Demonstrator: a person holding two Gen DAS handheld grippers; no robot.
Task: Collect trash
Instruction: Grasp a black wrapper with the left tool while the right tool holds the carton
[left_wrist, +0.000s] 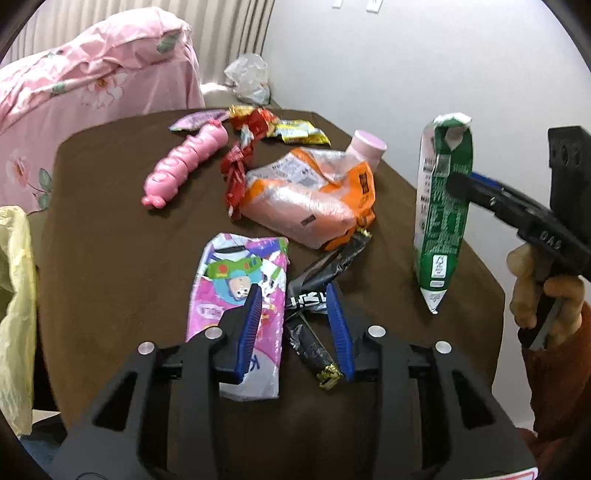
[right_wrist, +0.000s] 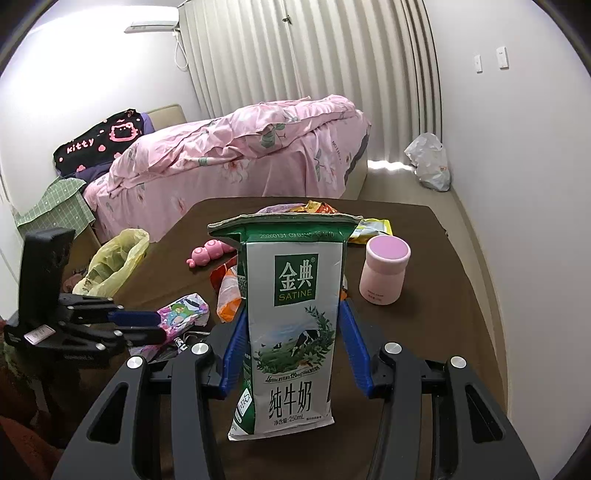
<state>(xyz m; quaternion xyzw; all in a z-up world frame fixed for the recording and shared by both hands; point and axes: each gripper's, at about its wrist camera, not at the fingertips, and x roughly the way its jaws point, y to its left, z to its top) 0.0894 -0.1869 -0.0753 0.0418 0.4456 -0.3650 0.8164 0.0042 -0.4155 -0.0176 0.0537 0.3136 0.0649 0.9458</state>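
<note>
Blue fingers (right_wrist: 236, 350) of the right gripper (right_wrist: 291, 314) clamp a flattened green-and-white milk carton (right_wrist: 291, 325) by its two side edges, holding it upright and clear of the brown worktop (right_wrist: 424, 332). Those of the left gripper (left_wrist: 293, 295) stand parted, pressing on nothing; one fingertip overlaps a pink cartoon wrapper (left_wrist: 240, 295) lying flat, the other sits beside a crumpled black wrapper (left_wrist: 314, 295) that lies between them. Just beyond is a clear and orange plastic bag (left_wrist: 314, 195), with a red wrapper (left_wrist: 236, 173) at its side, a pink caterpillar toy (left_wrist: 184, 170) and a pink jar (right_wrist: 384, 273). A yellow bag (right_wrist: 114, 262) hangs open at the worktop's edge, and a bed (right_wrist: 240, 155) with pink covers lies farther back.
</note>
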